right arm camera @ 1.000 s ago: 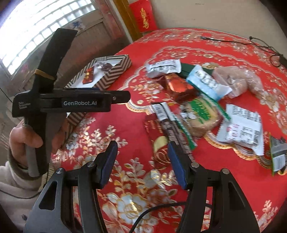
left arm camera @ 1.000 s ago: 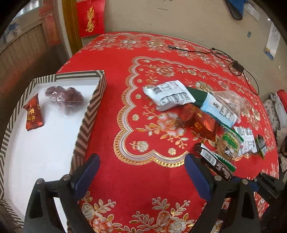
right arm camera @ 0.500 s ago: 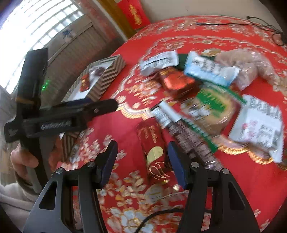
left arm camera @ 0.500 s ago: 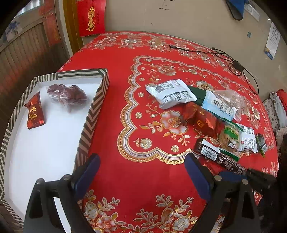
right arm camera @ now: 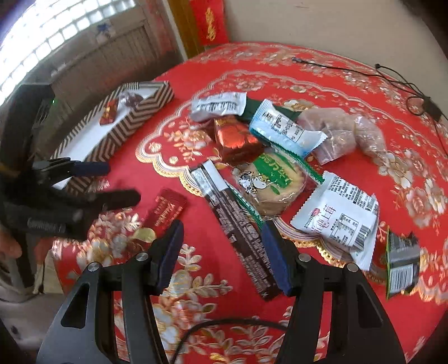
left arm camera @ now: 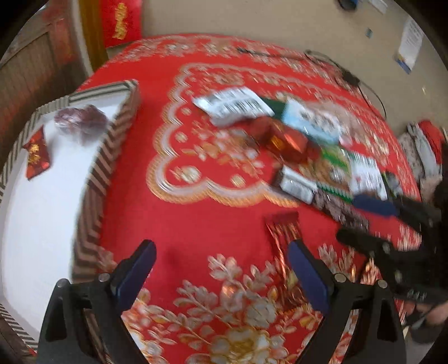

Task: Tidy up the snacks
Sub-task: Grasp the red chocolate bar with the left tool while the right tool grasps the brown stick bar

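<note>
A striped box (left arm camera: 112,156) with a white floor holds a red packet (left arm camera: 36,156) and a bag of dark fruit (left arm camera: 81,121); it also shows in the right wrist view (right arm camera: 134,117). Several snack packets lie heaped on the red cloth: a red foil one (right arm camera: 238,137), a long dark bar (right arm camera: 238,226), a round green-labelled biscuit (right arm camera: 268,179). A red-and-gold sachet (right arm camera: 165,212) lies apart, near my left gripper (left arm camera: 221,252), which is open and empty. My right gripper (right arm camera: 221,232) is open, its fingers either side of the dark bar's near end.
A black cable (right arm camera: 392,75) runs across the far side of the round table. A clear bag of pale pieces (right arm camera: 347,131), a white packet (right arm camera: 336,218) and a small green packet (right arm camera: 400,260) lie at the right. A wall and a red hanging (right arm camera: 210,22) stand behind.
My right gripper has swung right from over the red-and-gold sachet to over the dark bar. My left gripper has moved right and forward toward the sachet; its view is blurred.
</note>
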Motion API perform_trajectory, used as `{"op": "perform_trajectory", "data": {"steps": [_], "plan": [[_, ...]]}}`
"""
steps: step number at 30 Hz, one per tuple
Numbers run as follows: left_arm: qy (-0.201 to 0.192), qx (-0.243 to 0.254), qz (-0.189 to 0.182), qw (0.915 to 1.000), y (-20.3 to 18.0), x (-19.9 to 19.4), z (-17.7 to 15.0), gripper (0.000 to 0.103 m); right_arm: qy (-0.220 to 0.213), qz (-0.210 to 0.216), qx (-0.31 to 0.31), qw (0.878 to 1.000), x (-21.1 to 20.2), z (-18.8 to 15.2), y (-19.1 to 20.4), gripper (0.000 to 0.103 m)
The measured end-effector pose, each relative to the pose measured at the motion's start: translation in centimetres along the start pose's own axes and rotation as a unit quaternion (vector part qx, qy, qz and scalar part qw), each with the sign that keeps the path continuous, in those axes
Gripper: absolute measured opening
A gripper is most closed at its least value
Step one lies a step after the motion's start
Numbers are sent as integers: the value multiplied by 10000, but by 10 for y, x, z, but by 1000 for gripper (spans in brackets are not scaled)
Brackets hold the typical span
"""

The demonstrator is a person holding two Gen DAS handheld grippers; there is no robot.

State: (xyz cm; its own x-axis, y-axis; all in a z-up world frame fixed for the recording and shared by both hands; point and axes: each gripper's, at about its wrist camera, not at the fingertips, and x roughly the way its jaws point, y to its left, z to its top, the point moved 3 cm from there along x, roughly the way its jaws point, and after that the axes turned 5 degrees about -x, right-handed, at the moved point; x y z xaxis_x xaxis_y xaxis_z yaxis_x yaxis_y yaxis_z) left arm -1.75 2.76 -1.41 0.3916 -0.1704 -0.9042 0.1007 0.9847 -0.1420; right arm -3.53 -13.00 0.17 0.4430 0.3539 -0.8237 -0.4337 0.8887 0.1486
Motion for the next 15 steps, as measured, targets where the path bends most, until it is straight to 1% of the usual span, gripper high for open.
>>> {"op": "perform_trajectory", "data": {"steps": [4,6,7,8,9,11,15], "plan": [[57,184,50,9998,-10,3,-8,96,166,7,-374,9992,8,8,-2,58],[61,213,67,9997,-14,4,-9,96,277,-4,-526,9982,14,10,1,56],[75,230,78,9997,-15,6,-9,96,355,-60,-612,9975,18,11,2,52],[83,242,76,9996,-17,7,-9,96,421,-121,-684,9967,23,12,4,45],[70,254,91,9996,-18,7,-8,96,405,-211,-780,9959,24,14,4,41],[73,277,95,9995,-20,8,-8,96,482,-303,-777,9954,25,17,1,28],[47,440,151,9989,-29,10,-9,96,543,-444,-907,9934,20,12,1,26]]}}
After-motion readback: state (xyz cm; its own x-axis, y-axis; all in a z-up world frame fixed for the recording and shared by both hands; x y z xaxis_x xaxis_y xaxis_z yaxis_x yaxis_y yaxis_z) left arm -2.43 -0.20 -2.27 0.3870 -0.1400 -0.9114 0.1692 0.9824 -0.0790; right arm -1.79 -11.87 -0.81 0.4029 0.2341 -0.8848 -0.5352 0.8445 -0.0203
